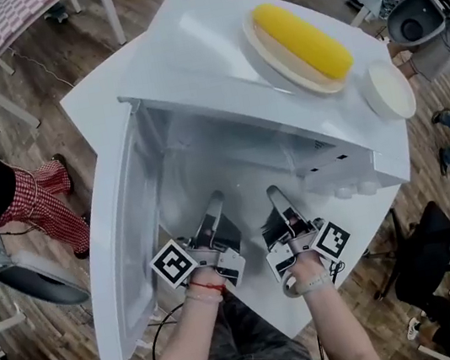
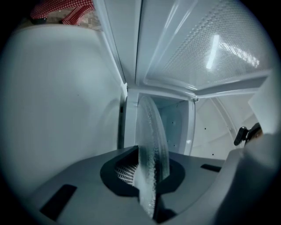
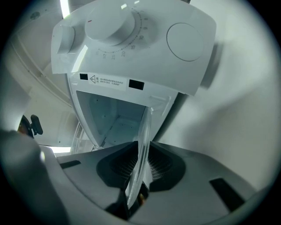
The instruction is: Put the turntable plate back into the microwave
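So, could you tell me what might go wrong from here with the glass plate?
1. The left gripper and right gripper each pinch only the rim of the smooth glass turntable plate, so it might slip or tilt.
2. The plate sits close to the microwave at its opening frame and could knock against it.
3. A jolt might shift the dish of yellow food on top.
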A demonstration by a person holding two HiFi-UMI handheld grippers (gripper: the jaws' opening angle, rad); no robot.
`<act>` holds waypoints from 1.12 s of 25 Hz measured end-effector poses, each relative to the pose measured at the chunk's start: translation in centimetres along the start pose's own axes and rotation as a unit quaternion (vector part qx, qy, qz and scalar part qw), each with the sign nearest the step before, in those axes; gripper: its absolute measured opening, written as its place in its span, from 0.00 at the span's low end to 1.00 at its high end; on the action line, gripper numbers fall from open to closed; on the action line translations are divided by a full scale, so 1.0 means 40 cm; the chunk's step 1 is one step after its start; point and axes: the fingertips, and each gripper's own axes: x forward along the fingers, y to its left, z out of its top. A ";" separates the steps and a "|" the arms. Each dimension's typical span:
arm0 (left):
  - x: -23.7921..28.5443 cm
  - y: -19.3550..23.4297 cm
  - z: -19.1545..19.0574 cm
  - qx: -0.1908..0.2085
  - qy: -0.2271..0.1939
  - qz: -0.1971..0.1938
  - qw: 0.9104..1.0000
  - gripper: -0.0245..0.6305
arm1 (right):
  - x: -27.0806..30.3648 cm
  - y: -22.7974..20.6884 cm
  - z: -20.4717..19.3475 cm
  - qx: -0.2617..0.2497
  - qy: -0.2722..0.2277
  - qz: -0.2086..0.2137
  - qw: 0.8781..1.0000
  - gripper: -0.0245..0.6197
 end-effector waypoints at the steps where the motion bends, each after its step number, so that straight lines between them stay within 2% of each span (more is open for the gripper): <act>1: 0.003 0.000 0.001 -0.001 0.000 0.000 1.000 0.09 | -0.001 0.001 -0.001 0.000 -0.001 -0.001 1.000 0.13; 8: 0.021 -0.001 0.010 -0.006 -0.007 -0.002 1.000 0.09 | -0.004 0.007 -0.025 0.005 0.009 -0.002 1.000 0.14; 18: 0.032 0.002 0.014 -0.005 -0.012 -0.006 1.000 0.09 | -0.003 0.005 -0.066 0.047 0.020 0.010 0.999 0.14; 28: 0.043 -0.006 0.023 0.003 -0.021 -0.006 1.000 0.09 | 0.013 0.021 -0.058 0.068 0.007 0.042 0.997 0.11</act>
